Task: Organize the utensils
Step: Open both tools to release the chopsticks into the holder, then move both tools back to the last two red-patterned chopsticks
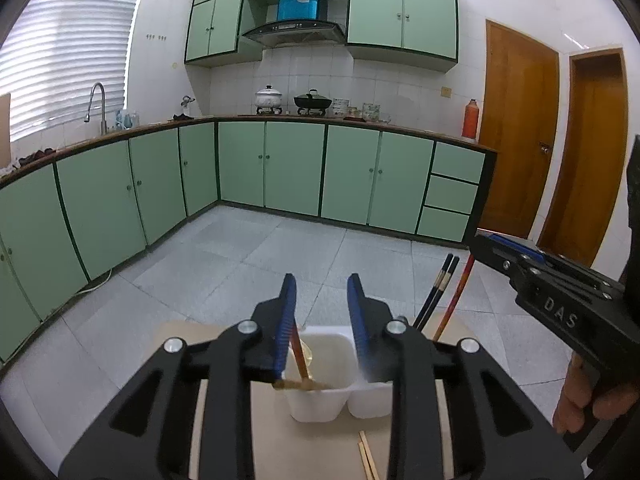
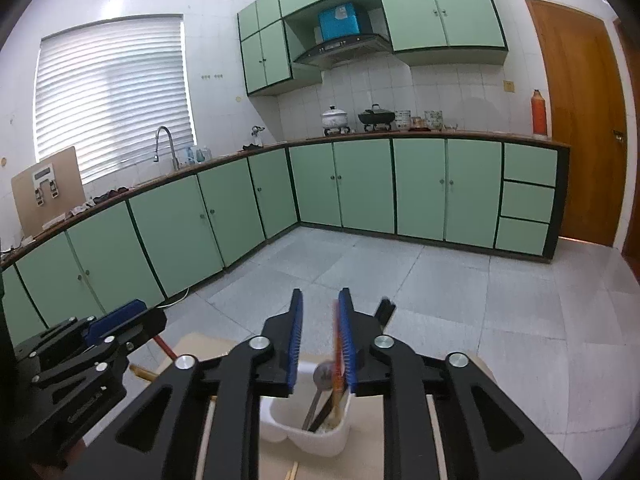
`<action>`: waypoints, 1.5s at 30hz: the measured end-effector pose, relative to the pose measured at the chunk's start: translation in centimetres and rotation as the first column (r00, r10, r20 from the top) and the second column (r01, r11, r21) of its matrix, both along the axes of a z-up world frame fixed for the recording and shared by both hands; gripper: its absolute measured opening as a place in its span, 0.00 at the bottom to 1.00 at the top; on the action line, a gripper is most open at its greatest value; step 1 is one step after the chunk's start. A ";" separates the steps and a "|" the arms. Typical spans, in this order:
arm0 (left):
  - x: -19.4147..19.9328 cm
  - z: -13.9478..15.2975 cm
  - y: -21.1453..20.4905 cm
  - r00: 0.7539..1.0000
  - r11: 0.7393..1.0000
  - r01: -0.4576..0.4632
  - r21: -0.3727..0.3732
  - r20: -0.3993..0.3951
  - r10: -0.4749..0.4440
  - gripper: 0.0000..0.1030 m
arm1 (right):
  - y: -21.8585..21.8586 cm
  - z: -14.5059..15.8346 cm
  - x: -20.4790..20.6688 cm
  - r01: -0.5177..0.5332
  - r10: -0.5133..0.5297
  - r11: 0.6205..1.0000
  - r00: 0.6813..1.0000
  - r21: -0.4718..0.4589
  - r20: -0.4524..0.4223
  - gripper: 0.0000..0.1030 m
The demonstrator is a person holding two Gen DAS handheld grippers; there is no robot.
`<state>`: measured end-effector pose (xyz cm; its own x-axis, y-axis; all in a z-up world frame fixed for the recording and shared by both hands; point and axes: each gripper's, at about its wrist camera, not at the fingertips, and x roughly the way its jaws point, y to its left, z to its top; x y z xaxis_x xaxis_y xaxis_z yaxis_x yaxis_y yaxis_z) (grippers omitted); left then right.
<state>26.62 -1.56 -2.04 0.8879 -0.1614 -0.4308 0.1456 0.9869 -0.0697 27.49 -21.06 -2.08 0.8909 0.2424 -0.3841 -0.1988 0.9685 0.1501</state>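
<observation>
A white two-compartment holder (image 1: 320,400) stands on a light table (image 1: 280,440); it also shows in the right wrist view (image 2: 320,440). My left gripper (image 1: 321,292) is open above its left compartment, where a red-brown chopstick (image 1: 299,354) leans against the left pad. Black chopsticks (image 1: 436,292) and a red one (image 1: 456,296) stand in the right compartment. My right gripper (image 2: 320,308) is open above that compartment; a red chopstick (image 2: 338,354) rests against its right pad, beside a metal spoon (image 2: 322,376) and black chopsticks (image 2: 384,310).
Loose pale wooden chopsticks (image 1: 368,456) lie on the table in front of the holder. Beyond the table edge are a grey tiled floor (image 1: 280,248), green cabinets (image 1: 292,168) and wooden doors (image 1: 516,132).
</observation>
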 end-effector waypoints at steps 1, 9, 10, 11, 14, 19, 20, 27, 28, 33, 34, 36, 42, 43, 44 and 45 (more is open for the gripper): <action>-0.3 -0.1 0.1 1.000 1.000 -0.001 0.002 0.004 0.001 0.30 | -0.1 -0.2 -0.5 0.007 -0.007 1.000 1.000 0.003 0.002 0.27; -3.5 -0.1 1.0 0.999 1.000 -0.002 -0.012 0.044 0.003 0.60 | -0.8 -0.8 -4.9 0.031 -0.032 0.999 0.999 0.013 0.020 0.64; -4.2 0.0 1.2 0.999 1.000 -0.002 -0.017 0.052 0.003 0.63 | -0.9 -0.9 -5.7 0.033 -0.033 0.999 0.999 0.014 0.022 0.67; -4.6 0.0 1.2 0.998 1.000 -0.001 -0.020 0.057 0.002 0.67 | -1.1 -1.0 -6.1 0.034 -0.034 0.999 0.999 0.016 0.019 0.68; -6.7 -0.1 1.6 0.997 1.000 -0.002 -0.022 0.080 0.003 0.71 | -1.4 -1.5 -8.2 0.028 -0.029 0.999 0.999 0.020 0.017 0.73; -10.2 -1.0 1.8 0.995 1.000 0.005 0.004 0.099 -0.005 0.77 | -1.2 -2.6 -11.1 0.026 -0.026 1.000 1.000 0.000 0.010 0.80; -11.0 -1.4 1.9 0.995 1.000 0.006 0.008 0.097 -0.007 0.78 | -1.1 -3.0 -12.0 0.023 -0.023 1.000 1.000 -0.002 0.006 0.80; -14.7 -4.4 2.6 0.999 1.000 0.014 0.018 0.048 -0.015 0.79 | 0.0 -6.2 -16.0 0.028 -0.029 0.999 0.999 -0.035 -0.018 0.80; -15.1 -5.1 2.7 0.999 1.000 0.017 0.023 0.035 -0.017 0.79 | 0.2 -7.0 -16.6 0.027 -0.028 0.999 0.999 -0.034 -0.032 0.80; -16.3 -7.9 2.8 1.000 0.999 0.021 0.044 -0.022 -0.020 0.79 | 0.6 -9.9 -17.8 0.027 -0.031 0.999 0.996 -0.038 -0.087 0.80; -16.6 -8.2 2.9 0.999 0.999 0.021 0.047 -0.027 -0.020 0.79 | 0.7 -10.4 -18.1 0.027 -0.031 0.999 0.995 -0.040 -0.095 0.80; -17.0 -9.4 3.1 0.999 0.998 0.019 0.055 -0.047 -0.016 0.80 | 0.9 -11.1 -18.5 0.026 -0.031 0.999 0.994 -0.048 -0.109 0.80; -18.0 -12.3 4.2 0.995 0.999 -0.002 0.052 -0.102 0.007 0.80 | 0.9 -13.8 -20.0 0.021 -0.030 0.998 0.988 -0.063 -0.152 0.80; -18.2 -12.7 4.2 0.994 0.998 -0.004 0.056 -0.109 0.010 0.80 | 0.9 -14.2 -20.2 0.021 -0.031 0.997 0.987 -0.069 -0.159 0.80; -18.3 -13.2 4.2 0.993 0.998 -0.004 0.062 -0.118 0.011 0.80 | 1.0 -14.6 -20.5 0.019 -0.031 0.997 0.985 -0.077 -0.167 0.80; -18.4 -13.5 4.2 0.992 0.998 -0.003 0.067 -0.123 0.012 0.80 | 1.2 -15.1 -20.8 0.018 -0.033 0.996 0.984 -0.086 -0.172 0.80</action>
<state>8.25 2.66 -15.51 0.8282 -0.1222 -0.5469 0.1327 0.9909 -0.0205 6.73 -19.89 -17.22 0.8144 0.1811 -0.5514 -0.1522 0.9835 0.0982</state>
